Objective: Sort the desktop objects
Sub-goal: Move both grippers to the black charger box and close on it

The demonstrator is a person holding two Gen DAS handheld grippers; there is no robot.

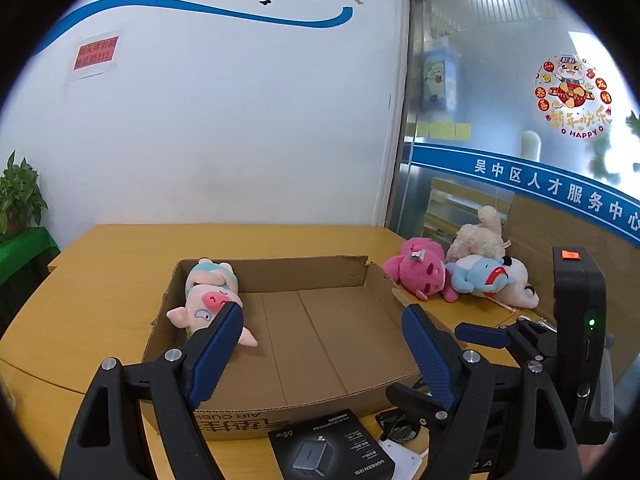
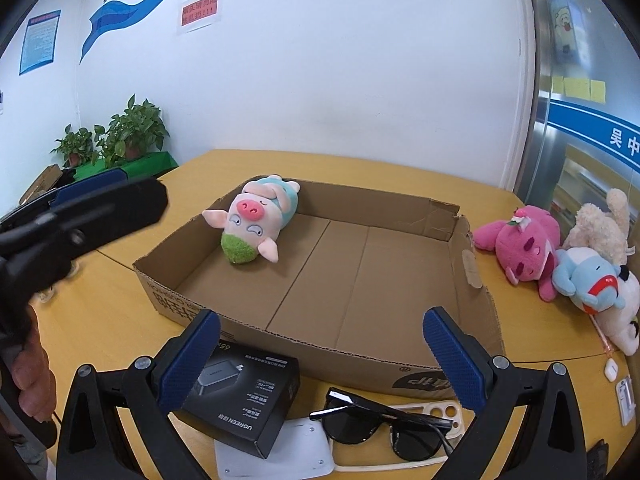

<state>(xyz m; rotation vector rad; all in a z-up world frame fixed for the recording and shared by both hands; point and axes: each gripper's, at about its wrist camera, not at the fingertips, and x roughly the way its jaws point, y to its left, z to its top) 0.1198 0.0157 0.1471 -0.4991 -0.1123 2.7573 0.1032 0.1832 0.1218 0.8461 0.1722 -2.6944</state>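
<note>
While both grippers, left gripper and right gripper, gape empty, pink pig plush, green bib, teal body, lies in cardboard box far-left corner.

Your left claw stands wide, its 2 blue pads well apart with nothing pressed between them, and it points slightly downward. Your right claw is spread just as wide, empty as well, and tilts down more steeply. In the right wrist view your left claw enters from the left edge, side-on, with your left hand wrapped around its grip at the lower left. Your right hand is out of sight.
</note>
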